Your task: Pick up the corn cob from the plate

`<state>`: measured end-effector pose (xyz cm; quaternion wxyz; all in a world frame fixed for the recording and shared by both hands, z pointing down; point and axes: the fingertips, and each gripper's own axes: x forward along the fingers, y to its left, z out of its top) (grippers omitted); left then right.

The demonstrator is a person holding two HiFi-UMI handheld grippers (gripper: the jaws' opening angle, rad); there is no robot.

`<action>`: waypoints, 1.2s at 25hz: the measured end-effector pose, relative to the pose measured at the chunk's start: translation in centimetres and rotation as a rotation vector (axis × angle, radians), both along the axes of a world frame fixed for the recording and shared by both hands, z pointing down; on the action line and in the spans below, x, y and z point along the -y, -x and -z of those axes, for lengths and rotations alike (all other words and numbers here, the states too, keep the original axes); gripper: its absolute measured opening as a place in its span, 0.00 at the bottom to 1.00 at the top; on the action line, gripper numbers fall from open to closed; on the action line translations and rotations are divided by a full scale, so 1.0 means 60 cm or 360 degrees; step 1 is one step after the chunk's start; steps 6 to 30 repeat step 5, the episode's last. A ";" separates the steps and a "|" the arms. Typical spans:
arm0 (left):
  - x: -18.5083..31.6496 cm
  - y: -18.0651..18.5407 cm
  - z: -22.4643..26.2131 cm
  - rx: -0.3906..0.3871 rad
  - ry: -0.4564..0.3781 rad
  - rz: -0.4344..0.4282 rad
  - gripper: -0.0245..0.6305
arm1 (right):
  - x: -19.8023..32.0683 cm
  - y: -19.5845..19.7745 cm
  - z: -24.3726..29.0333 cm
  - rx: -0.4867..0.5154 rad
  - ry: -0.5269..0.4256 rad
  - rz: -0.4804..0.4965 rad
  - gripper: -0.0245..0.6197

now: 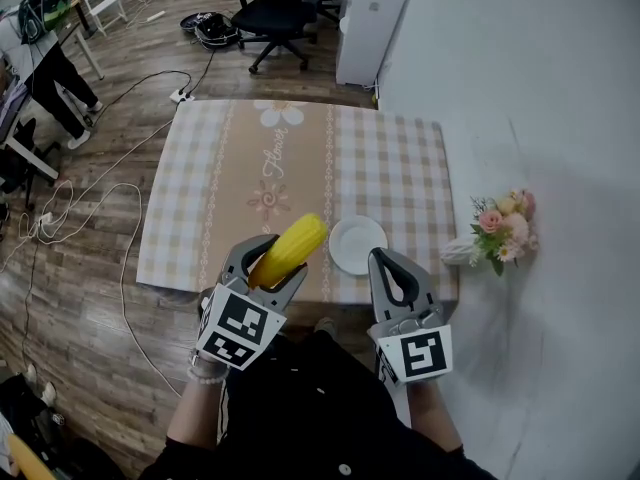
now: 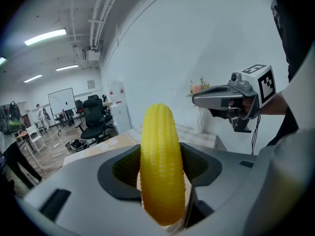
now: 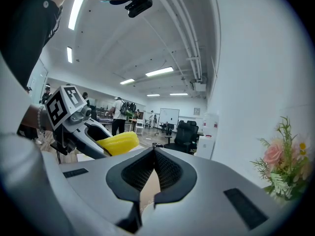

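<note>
- Nearest the head camera are the person's dark sleeves [image 1: 300, 408], and just past them the two marker cubes [image 1: 238, 328], one on the back of each hand-held tool.
- The left gripper [image 1: 272, 263] has its jaws spread wide and pressed against both sides of the corn cob [image 1: 290, 249]. The pads clamp the lower half of the cob.
- The yellow, ridged cob sticks out beyond the jaw tips and slants up and away from the person. In the left gripper view it stands almost upright between the pads.
- It is in the air over the near part of the table [image 1: 180, 258], not resting on anything.
- The white plate [image 1: 357, 245] sits on the checked cloth [image 1: 400, 168] with nothing on it. In the head view it lies to the right of the cob's far end and apart from it.
- The right gripper [image 1: 388, 266] has its jaws together at the tips with nothing between them (only a thin slit shows lower down, in its own view). It hangs over the table's near edge, just on the near side of the plate.
- The two grippers are side by side and well apart, and each shows in the other's view.
- A bunch of pink and cream flowers [image 1: 503, 223] stands by the white wall [image 1: 560, 118] at the table's right end.
- Beyond the table are a black office chair [image 1: 280, 8] and loose cables [image 1: 90, 208] on the wooden floor [image 1: 110, 148].
</note>
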<state>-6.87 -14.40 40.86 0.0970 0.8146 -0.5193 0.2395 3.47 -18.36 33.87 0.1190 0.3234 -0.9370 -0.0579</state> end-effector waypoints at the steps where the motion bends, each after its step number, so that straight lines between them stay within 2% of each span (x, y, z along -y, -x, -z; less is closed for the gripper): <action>1: 0.001 0.000 0.000 0.0001 0.0001 -0.0002 0.42 | 0.000 0.000 0.000 0.0000 -0.0001 0.0001 0.10; 30: 0.003 -0.002 0.001 0.0003 -0.0003 -0.0007 0.42 | 0.002 0.001 0.001 -0.0008 -0.0005 0.0004 0.10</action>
